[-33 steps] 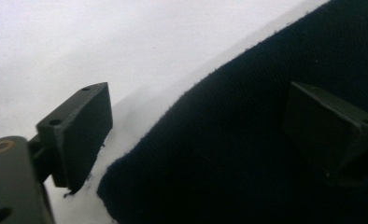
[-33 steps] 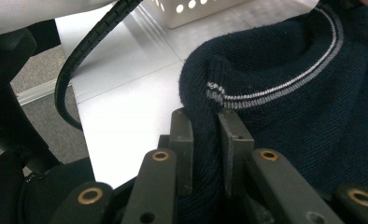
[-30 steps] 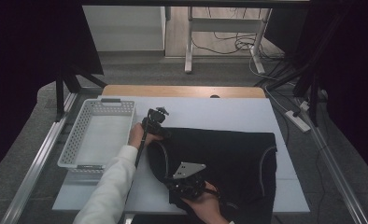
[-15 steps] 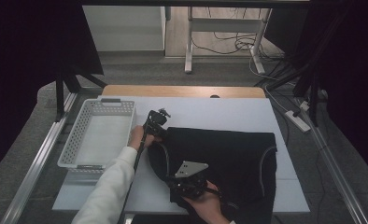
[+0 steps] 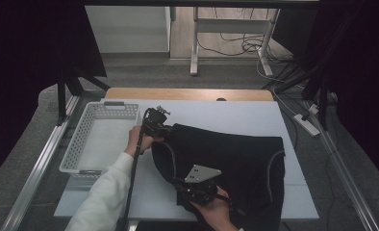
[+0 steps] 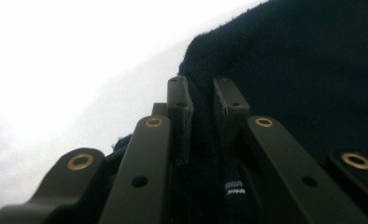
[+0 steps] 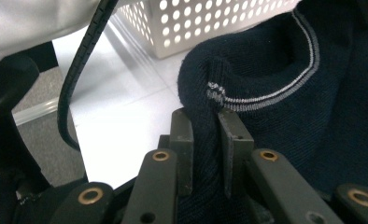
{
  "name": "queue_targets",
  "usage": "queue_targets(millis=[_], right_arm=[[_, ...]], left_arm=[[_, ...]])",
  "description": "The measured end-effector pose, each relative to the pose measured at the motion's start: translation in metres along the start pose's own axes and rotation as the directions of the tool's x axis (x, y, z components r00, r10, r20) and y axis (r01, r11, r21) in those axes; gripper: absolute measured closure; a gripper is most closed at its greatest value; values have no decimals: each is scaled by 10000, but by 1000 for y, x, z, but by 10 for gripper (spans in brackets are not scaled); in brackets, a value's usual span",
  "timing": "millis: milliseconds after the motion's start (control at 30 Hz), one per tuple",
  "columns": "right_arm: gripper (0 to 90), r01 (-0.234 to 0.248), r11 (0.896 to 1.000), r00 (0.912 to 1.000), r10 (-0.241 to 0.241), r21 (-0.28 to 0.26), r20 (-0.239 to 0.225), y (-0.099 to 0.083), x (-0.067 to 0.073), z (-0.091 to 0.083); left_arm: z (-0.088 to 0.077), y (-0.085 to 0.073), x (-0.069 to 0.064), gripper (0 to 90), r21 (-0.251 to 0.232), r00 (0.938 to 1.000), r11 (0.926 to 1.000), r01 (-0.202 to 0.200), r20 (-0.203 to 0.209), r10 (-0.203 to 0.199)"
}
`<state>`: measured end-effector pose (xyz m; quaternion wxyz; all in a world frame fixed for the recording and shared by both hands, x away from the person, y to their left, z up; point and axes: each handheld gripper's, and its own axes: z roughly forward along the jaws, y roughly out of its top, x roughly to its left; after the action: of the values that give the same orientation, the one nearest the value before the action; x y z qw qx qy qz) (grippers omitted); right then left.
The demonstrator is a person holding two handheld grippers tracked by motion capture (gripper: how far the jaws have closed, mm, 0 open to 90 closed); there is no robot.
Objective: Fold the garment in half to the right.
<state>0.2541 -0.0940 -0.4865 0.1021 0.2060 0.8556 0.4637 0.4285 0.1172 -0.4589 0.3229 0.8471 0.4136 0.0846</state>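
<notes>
A dark navy knit garment (image 5: 235,154) with thin grey trim lies spread on the white table (image 5: 235,113). My left gripper (image 5: 167,131) is at its far left corner. Its jaws have just been closing, and in the left gripper view the gripper (image 6: 201,93) pinches a fold of the garment (image 6: 303,70). My right gripper (image 5: 180,183), under its grey plate, is at the garment's near left edge. In the right gripper view it (image 7: 205,123) is shut on the striped rim of the garment (image 7: 275,70).
A white perforated basket (image 5: 77,144) stands on the table's left side, close to the garment, and appears again in the right gripper view (image 7: 210,18). The left arm's white sleeve (image 5: 101,197) and the gripper's black cable (image 7: 79,70) cross the near left.
The left gripper has risen a little with the garment's far left corner pinched in it. The right gripper has stayed where it was.
</notes>
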Motion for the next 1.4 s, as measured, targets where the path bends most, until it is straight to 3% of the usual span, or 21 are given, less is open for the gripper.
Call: queue_targets(millis=[267, 533, 800, 1400], right_arm=[[776, -14, 9981, 9998, 26, -620, 204, 2, -2, -14], [776, -26, 9969, 9998, 43, -786, 213, 2, -2, -18], [778, 57, 9959, 9998, -38, -901, 218, 9, -3, -17], [780, 219, 9898, 9997, -197, -1407, 168, 26, -3, -17]], left_arm=[[-17, 1, 5, 786, -574, 9989, 9982, 194, 430, -170], [-21, 1, 8, 789, -704, 9982, 9973, 185, 590, -144], [-30, -5, 18, 789, -910, 9966, 9948, 446, 728, -381], [-54, -5, 27, 792, -1330, 9969, 9896, 542, 645, -459]])
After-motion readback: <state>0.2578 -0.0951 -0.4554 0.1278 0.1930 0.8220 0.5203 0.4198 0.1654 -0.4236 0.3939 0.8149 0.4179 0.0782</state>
